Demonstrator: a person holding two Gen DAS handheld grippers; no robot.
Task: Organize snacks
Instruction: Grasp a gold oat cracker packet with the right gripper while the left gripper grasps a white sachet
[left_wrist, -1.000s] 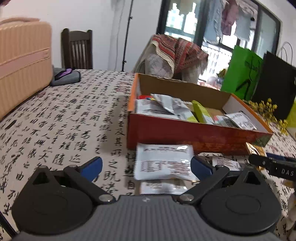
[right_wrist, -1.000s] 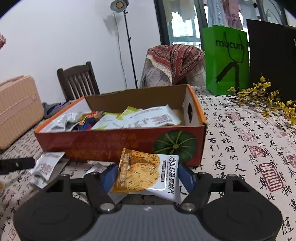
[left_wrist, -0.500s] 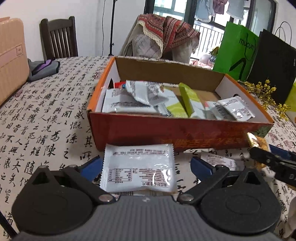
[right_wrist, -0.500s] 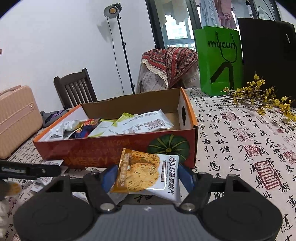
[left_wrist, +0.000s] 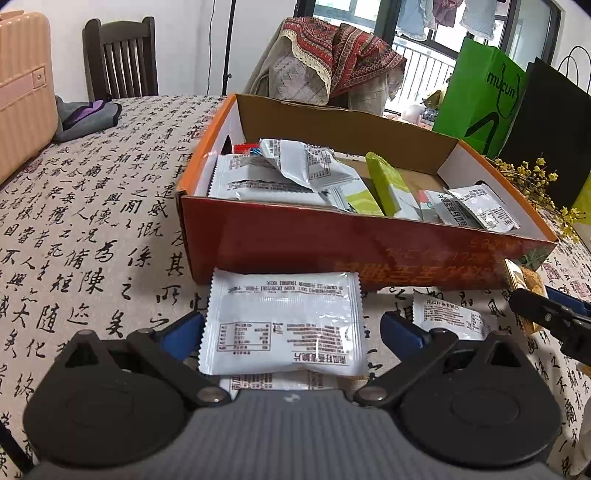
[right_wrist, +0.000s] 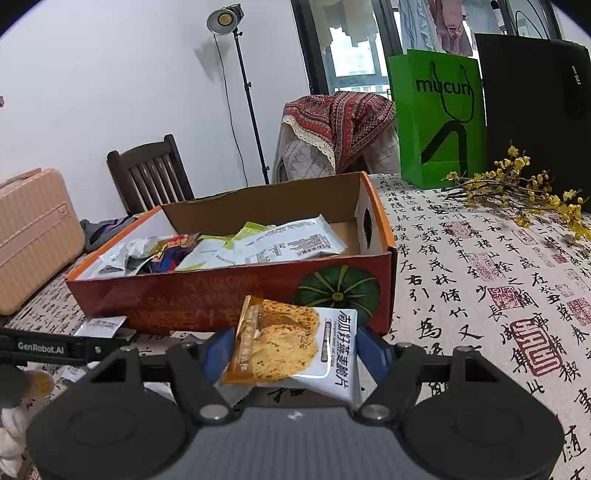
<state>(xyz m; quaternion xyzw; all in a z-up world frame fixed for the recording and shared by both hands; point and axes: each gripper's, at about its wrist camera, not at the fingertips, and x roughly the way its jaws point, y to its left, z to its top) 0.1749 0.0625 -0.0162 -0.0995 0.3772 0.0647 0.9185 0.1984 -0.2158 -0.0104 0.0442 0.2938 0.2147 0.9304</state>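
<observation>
An orange-red cardboard box (left_wrist: 332, 251) (right_wrist: 221, 291) stands on the calligraphy-print tablecloth with several snack packets (left_wrist: 295, 166) inside. In front of it a white snack packet (left_wrist: 284, 325) lies face down on another packet. My left gripper (left_wrist: 291, 328) is open around it, with a small gap at the right finger. A second white packet (left_wrist: 447, 317) lies to the right. My right gripper (right_wrist: 295, 354) is shut on an oat-crisp packet (right_wrist: 291, 343), held tilted just before the box's right front corner. This gripper's finger (left_wrist: 546, 317) shows at the right edge of the left wrist view.
A pink suitcase (left_wrist: 22, 85) and a grey pouch (left_wrist: 88, 114) sit at the table's left. A green bag (right_wrist: 439, 118), a black bag (right_wrist: 535, 110) and yellow flower sprigs (right_wrist: 517, 188) are at the right. Behind stand a dark chair (right_wrist: 147, 173) and a light stand (right_wrist: 225, 18).
My left gripper has moved forward toward the box, so the white packet now lies between its fingers. The right gripper has stayed put with its packet.
</observation>
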